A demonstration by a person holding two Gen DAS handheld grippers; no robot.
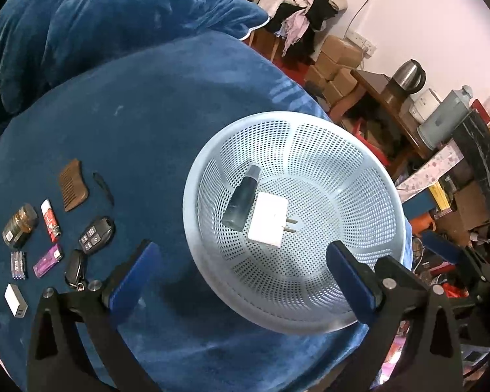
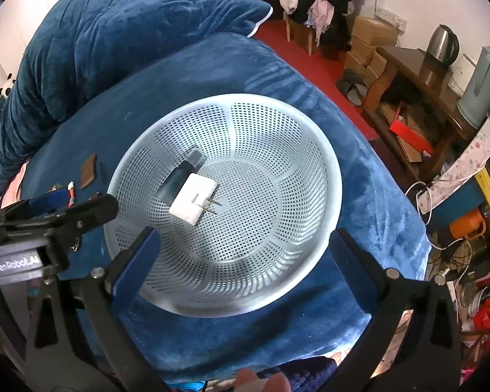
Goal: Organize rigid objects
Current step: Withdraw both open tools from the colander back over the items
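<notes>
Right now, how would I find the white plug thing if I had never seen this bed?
Find the round pale-blue perforated plastic basket on the blue velvet blanket. Two things lie inside it. The white rectangular plug adapter has two metal prongs; its neighbour is a dark bottle.

Dark bottle partly hidden behind white plug; purple pack's label too small 2 read.

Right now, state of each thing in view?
left gripper: jaws open, empty
right gripper: jaws open, empty
basket: upright, holds two items
white plug adapter: in basket, prongs exposed
dark bottle: lying in basket, capped
comb: on blanket, outside basket
</notes>
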